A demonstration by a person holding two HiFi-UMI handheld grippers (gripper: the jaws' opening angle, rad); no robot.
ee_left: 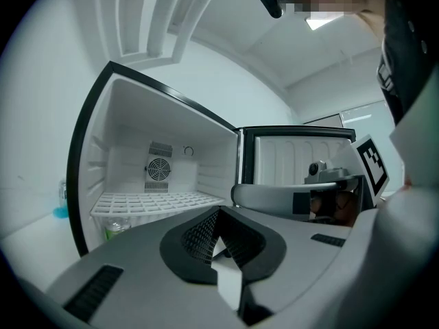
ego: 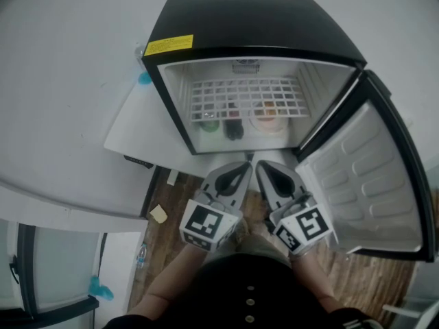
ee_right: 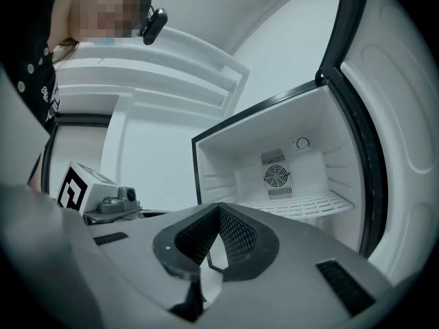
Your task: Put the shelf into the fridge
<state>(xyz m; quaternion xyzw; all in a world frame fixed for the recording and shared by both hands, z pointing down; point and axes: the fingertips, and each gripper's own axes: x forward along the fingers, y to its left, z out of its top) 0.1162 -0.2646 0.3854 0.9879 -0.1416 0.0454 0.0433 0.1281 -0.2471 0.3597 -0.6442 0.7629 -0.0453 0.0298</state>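
Note:
The white wire shelf (ego: 247, 98) lies level inside the open black mini fridge (ego: 254, 19), on the upper rails. It also shows in the left gripper view as the shelf (ee_left: 158, 201), and in the right gripper view as the shelf (ee_right: 302, 204). Below it stand a green bottle (ego: 209, 123), a dark item (ego: 233, 127) and an orange-topped tub (ego: 267, 117). My left gripper (ego: 244, 166) and right gripper (ego: 262, 166) are side by side just in front of the fridge opening. Both are shut and hold nothing. The jaws meet in a closed V on the left gripper (ee_left: 218, 214) and the right gripper (ee_right: 219, 208).
The fridge door (ego: 370, 184) stands swung open to the right. The fridge sits on a low white platform (ego: 134, 125) against a white wall. Wooden floor (ego: 175, 208) lies below, with a yellow scrap (ego: 158, 214) on it. A glass-fronted cabinet (ego: 48, 273) is at lower left.

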